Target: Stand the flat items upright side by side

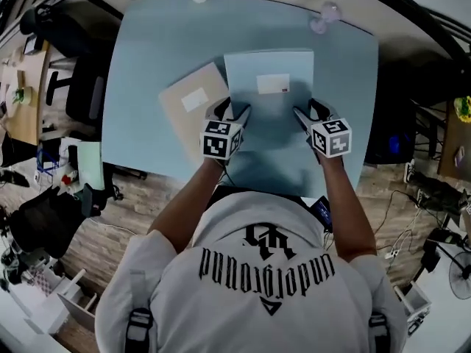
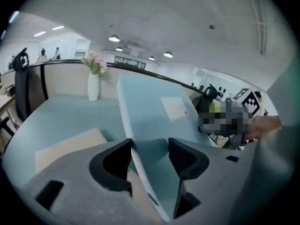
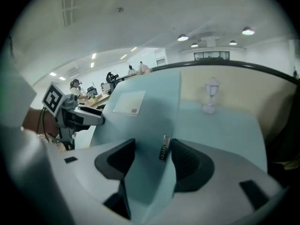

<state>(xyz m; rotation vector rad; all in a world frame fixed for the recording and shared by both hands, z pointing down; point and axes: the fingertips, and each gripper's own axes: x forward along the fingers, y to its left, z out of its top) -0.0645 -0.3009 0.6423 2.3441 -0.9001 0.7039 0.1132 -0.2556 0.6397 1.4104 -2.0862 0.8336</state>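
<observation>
The only container on the table [image 1: 147, 65] is the white vase [image 2: 93, 86] at its far edge, and it holds a small bunch of pale flowers [image 2: 95, 63]. A small clear ornament [image 3: 211, 97] stands apart from it, toward the far right corner.

Your left gripper [image 2: 149, 146] has the left edge of the light blue folder [image 1: 268, 123] between its jaws. The jaws stand fairly wide, because they span the folder's thickness. One pad lies against the spine-side edge and the other against the cover, so this gripper is clamped on the folder.

Your right gripper [image 3: 152, 149] grips the opposite edge the same way. Its jaws are also set wide, and the narrow edge with a small printed strip presses against one pad.

Between the two grippers the folder is held tilted, neither flat nor fully upright. The face with the white label [image 1: 272, 84] is turned up toward you. No view shows whether its far edge rests on the table.

The tan folder [image 1: 193, 98] lies flat on the table just left of the blue one. Its own white label faces up, and neither gripper touches it.
</observation>
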